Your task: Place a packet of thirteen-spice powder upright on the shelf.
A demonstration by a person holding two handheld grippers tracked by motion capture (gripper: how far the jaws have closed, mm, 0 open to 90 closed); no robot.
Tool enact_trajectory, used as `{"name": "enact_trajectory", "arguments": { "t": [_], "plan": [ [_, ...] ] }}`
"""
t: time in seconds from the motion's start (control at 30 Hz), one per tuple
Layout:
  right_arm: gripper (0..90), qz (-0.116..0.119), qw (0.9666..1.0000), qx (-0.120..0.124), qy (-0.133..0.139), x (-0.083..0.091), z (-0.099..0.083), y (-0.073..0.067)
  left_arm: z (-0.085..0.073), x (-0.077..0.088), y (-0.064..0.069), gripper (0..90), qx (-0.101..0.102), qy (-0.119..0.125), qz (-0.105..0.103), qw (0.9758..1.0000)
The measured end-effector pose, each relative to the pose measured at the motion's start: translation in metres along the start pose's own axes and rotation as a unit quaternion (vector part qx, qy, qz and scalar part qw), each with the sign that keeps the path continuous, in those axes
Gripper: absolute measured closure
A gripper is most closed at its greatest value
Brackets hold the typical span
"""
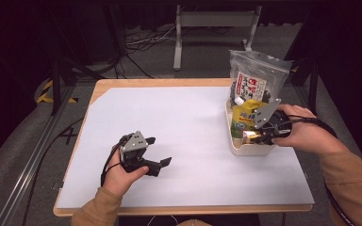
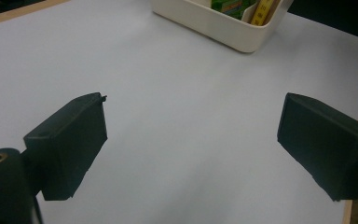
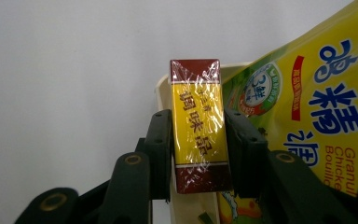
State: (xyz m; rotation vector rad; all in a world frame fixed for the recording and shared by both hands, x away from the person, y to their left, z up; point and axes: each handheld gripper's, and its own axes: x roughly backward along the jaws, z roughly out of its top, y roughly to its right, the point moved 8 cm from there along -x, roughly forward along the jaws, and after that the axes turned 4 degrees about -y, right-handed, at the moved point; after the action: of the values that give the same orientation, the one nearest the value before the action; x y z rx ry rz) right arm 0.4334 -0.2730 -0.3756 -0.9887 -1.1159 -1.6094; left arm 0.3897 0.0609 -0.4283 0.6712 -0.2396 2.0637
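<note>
One bin (image 1: 245, 149), one box (image 3: 198, 126), perhaps two pouches (image 1: 257, 77).

Wooden table (image 1: 104, 87), light ply edge showing along top and left of frame. White sheet (image 1: 184, 141) covers nearly all of it, top-left corner cut diagonally. Cream bin (image 1: 250, 149) sits on the sheet at right-centre of the high view, near the right edge, packed with packets. In the left gripper view the same bin (image 2: 223, 28) sits at top centre on the sheet
</note>
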Motion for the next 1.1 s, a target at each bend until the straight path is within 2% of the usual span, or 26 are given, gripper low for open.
{"name": "enact_trajectory", "arguments": {
  "t": [0.23, 0.47, 0.57, 0.63, 0.83, 1.1],
  "plan": [
    [63.3, -0.003, 1.0000, -0.005, 0.003, 0.001, -0.001, 0.000, 0.000, -0.001, 0.000, 9.0, 0.001, 0.000, 0.000, 1.0000],
    [59.0, -0.005, 0.9996, -0.010, 0.025, 0.004, 0.002, 0.000, 0.001, 0.000, 0.000, 8.9, 0.001, 0.000, 0.000, 1.0000],
    [51.8, -0.004, 0.9981, -0.032, 0.052, 0.005, 0.006, -0.003, 0.001, 0.003, 0.000, 8.7, 0.000, 0.000, 0.002, 1.0000],
    [50.5, -0.002, 0.9969, -0.043, 0.065, 0.006, 0.007, -0.005, 0.000, 0.005, 0.001, 8.5, 0.000, -0.001, 0.002, 1.0000],
    [44.2, -0.011, 0.9902, -0.072, 0.119, 0.012, 0.017, -0.012, -0.007, 0.014, 0.000, 8.1, -0.001, -0.004, 0.008, 1.0000],
    [39.9, -0.023, 0.9732, -0.131, 0.187, 0.019, 0.028, -0.022, -0.024, 0.034, -0.005, 7.5, 0.005, -0.003, 0.023, 0.9997]
  ]
}}
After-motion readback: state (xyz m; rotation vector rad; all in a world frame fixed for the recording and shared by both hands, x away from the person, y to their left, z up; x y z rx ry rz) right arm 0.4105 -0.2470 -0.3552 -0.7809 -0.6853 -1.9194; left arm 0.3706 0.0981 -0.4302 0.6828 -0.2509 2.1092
